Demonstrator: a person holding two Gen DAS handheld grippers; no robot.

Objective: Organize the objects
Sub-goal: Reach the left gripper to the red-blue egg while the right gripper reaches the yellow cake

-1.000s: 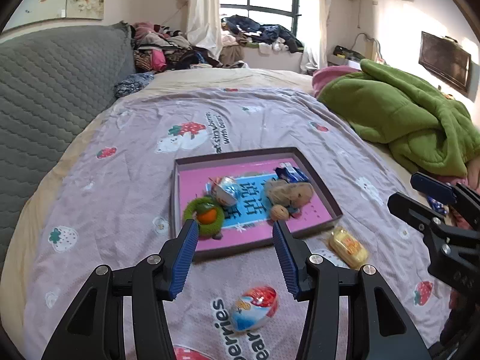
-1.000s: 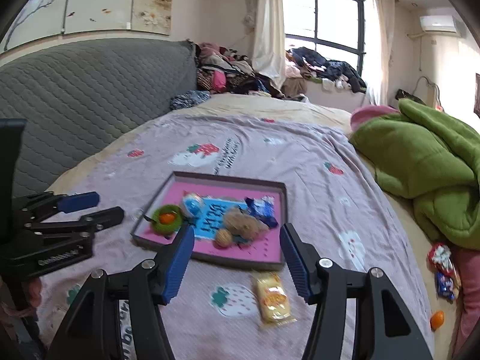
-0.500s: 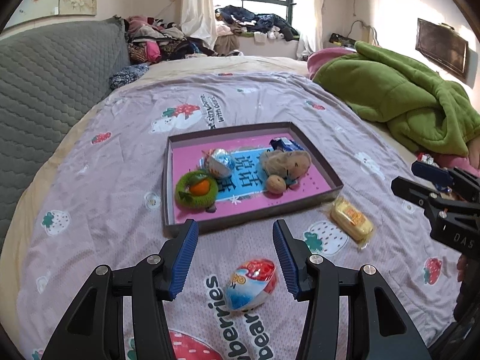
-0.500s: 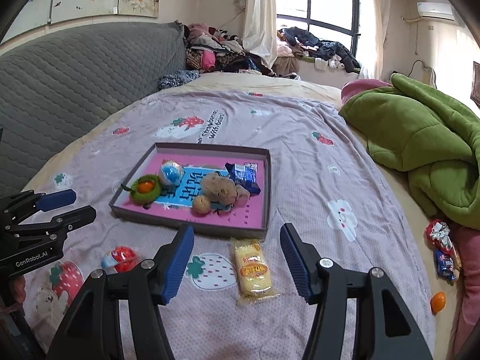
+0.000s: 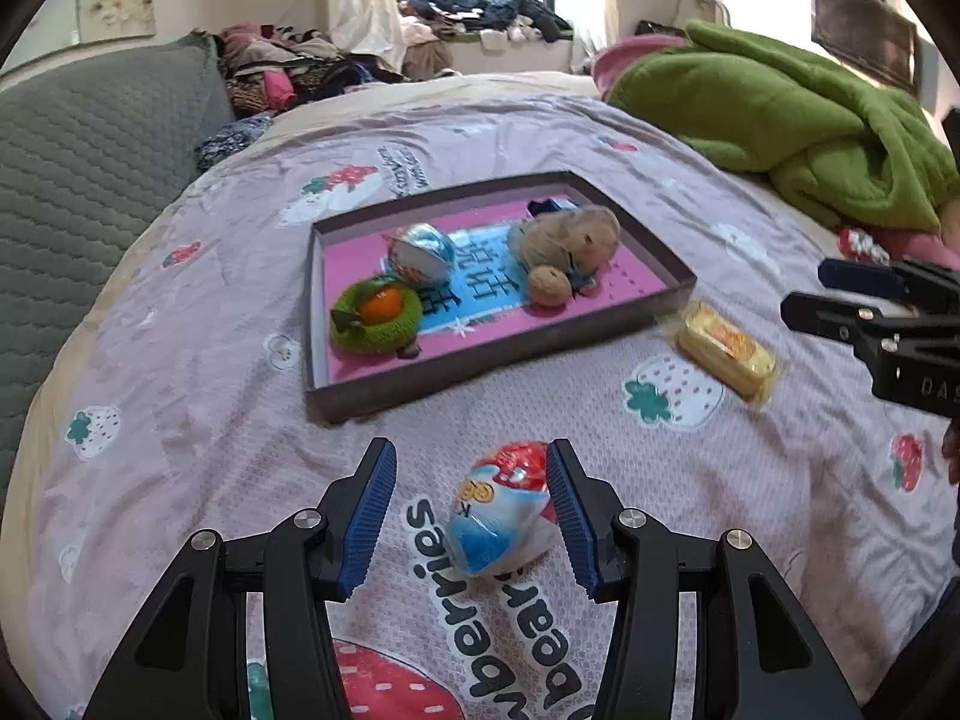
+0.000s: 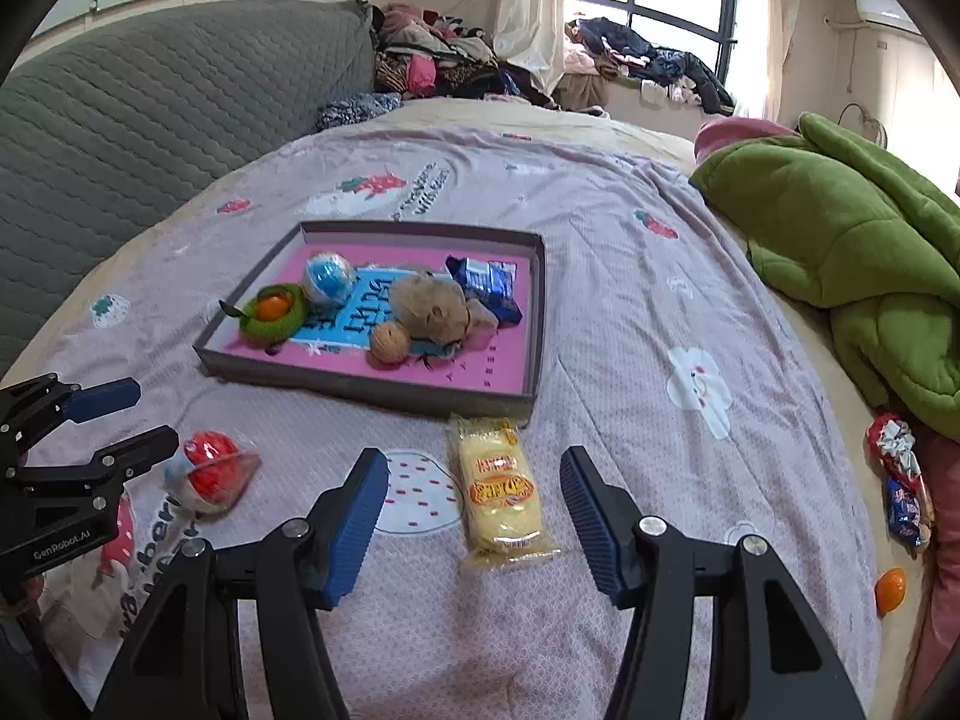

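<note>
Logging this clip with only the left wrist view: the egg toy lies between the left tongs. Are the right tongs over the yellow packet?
Observer: Yes. The right tongs stand open with the yellow packet between them, and the pads are clear of it.
Reviewer: What is the blue thing behind the plush in the tray?
Observer: A blue snack wrapper, lying by the tray's far right corner, beside the plush.
Reviewer: Is anything loose out of my sight?
Observer: A small orange thing lies near the bed's right edge.
</note>
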